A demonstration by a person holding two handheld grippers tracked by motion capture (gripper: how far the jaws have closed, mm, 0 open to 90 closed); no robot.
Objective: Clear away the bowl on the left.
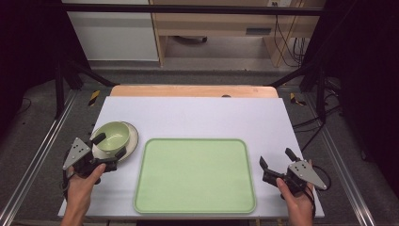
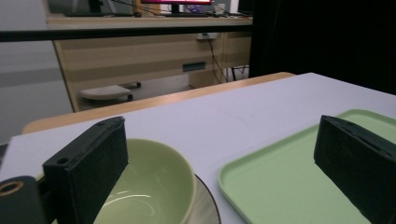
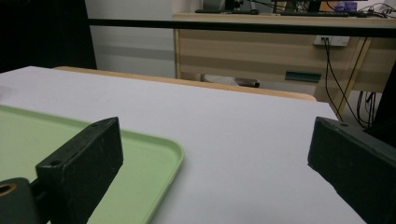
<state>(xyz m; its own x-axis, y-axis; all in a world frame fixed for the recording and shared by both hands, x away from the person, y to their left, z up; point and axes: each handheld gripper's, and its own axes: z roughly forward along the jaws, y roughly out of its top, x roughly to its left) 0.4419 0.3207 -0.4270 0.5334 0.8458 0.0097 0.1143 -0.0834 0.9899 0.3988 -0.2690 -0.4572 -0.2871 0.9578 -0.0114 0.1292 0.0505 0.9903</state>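
A pale green bowl [image 1: 113, 135] stands on a cream saucer [image 1: 133, 141] at the table's left. My left gripper [image 1: 109, 146] sits open at the bowl's near side, one jaw by the rim and the other toward the tray. In the left gripper view the bowl [image 2: 154, 182] and saucer [image 2: 205, 205] lie just ahead of the left gripper [image 2: 224, 140], with nothing pressed between the jaws. An empty light green tray [image 1: 195, 174] lies in the middle. Right of the tray, my right gripper [image 1: 276, 157] is open over bare table. In the right gripper view the right gripper [image 3: 210, 140] points past the tray's corner [image 3: 173, 154].
A white sheet [image 1: 197, 117] covers the table, with a strip of wood showing at its far edge [image 1: 193, 90]. Black frame posts and rails stand at both sides. A wooden desk [image 3: 261, 51] with cables is beyond the table.
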